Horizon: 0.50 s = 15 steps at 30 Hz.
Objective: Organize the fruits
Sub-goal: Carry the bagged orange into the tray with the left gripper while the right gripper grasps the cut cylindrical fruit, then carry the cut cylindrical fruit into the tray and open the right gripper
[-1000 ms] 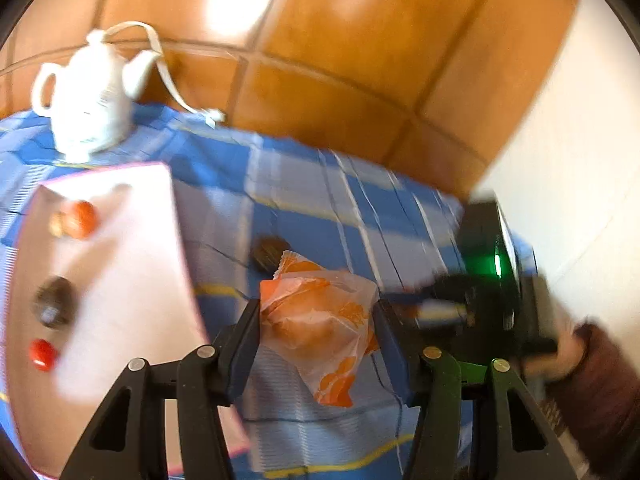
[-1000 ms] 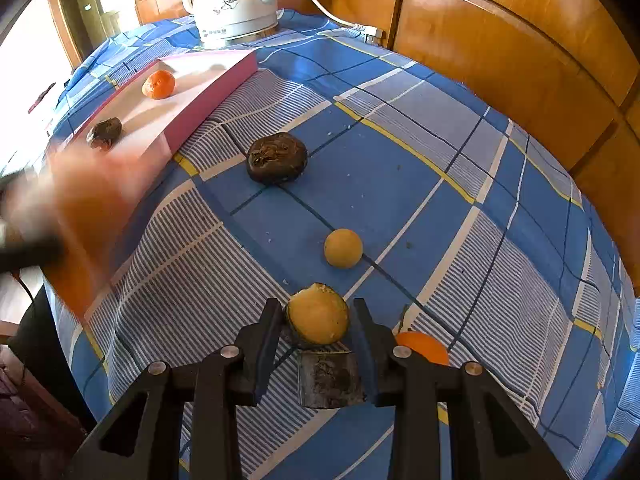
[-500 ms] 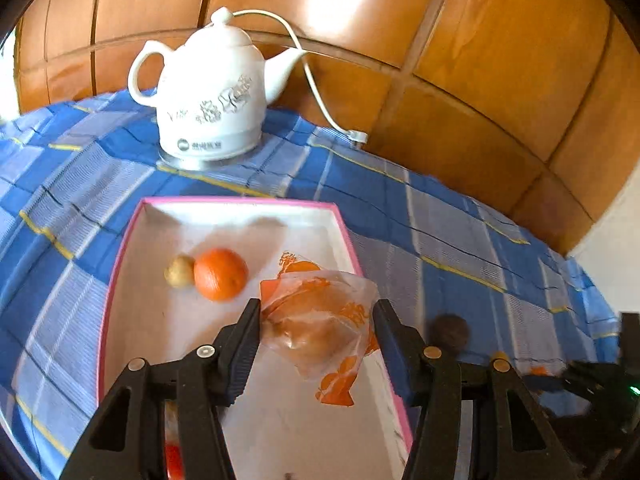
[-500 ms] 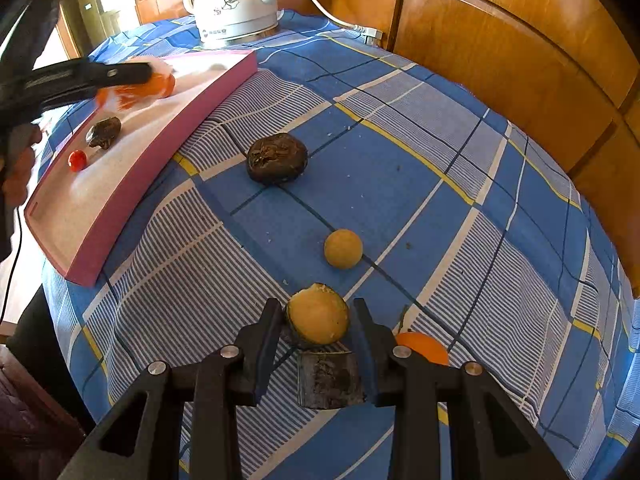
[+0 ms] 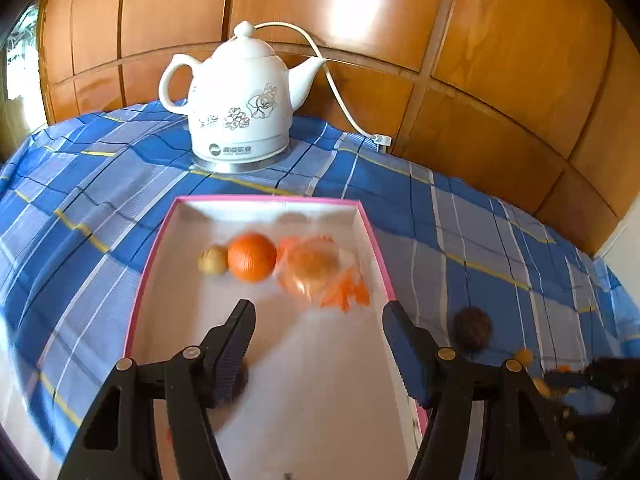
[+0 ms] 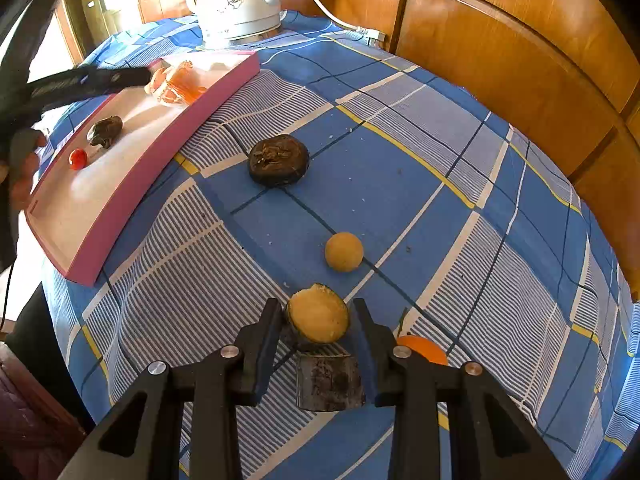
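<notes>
Left gripper [image 5: 318,320]: jaws have just been opening and now stand apart, nothing between them. The bagged fruit [image 5: 320,272] lies released in the tray [image 5: 256,199], blurred, toward its far end just beside an orange [image 5: 252,257], with a small pale fruit [image 5: 213,260] on the orange's other side. Right gripper [image 6: 318,322]: jaws clenched on a cut yellow fruit [image 6: 318,314] near the surface's [image 6: 400,184] near edge. Right view only: a dark lump [image 6: 105,131] and a small red fruit [image 6: 78,158] in the tray's near half, a person's hand [image 6: 22,168] on the left gripper's handle, a yellow ball [image 6: 344,251] and a dark round fruit [image 6: 279,159] on the cloth between gripper and tray, and an orange piece [image 6: 424,350] behind the right jaw. Left view only: the small pale fruit, and the kettle [image 5: 244,104] whole at the far edge, beyond the tray.
</notes>
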Each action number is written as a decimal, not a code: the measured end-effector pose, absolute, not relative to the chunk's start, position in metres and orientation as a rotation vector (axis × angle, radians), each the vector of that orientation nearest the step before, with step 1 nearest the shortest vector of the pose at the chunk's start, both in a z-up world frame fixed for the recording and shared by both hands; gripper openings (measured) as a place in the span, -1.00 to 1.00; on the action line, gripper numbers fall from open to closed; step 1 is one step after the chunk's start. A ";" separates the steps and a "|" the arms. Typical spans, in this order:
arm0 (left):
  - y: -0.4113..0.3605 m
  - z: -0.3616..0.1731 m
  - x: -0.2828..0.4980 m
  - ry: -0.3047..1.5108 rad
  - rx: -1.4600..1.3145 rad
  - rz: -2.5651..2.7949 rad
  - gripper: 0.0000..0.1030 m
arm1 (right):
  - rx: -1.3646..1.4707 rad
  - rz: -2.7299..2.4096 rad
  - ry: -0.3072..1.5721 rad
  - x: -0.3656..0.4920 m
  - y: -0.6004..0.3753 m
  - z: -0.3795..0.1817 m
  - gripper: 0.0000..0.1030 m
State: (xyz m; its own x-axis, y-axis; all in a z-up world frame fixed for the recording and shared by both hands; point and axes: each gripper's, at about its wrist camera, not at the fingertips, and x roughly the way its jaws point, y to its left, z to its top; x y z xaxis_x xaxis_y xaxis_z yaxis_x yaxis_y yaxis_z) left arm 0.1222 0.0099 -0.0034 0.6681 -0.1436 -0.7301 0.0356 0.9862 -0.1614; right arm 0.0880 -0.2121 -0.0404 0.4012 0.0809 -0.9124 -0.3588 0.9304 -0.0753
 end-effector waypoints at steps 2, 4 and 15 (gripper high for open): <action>0.007 -0.003 0.109 0.830 -0.131 -0.104 0.30 | -0.281 0.282 1.127 0.088 -0.212 -0.040 -0.31; 0.004 -0.004 0.095 0.829 -0.110 -0.104 0.30 | -0.283 0.280 1.126 0.088 -0.212 -0.041 -0.31; -0.001 -0.010 0.053 0.843 -0.046 -0.112 0.30 | -0.274 0.271 1.118 0.085 -0.213 -0.040 -0.32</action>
State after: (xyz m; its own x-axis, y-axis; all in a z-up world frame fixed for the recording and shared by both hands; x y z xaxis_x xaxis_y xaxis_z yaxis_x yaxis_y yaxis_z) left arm 0.0529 -0.0006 -0.0102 0.6597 -0.1171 -0.7424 0.0809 0.9931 -0.0848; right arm 0.0851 -0.2127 -0.0403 0.4120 0.0757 -0.9080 -0.3484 0.9339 -0.0802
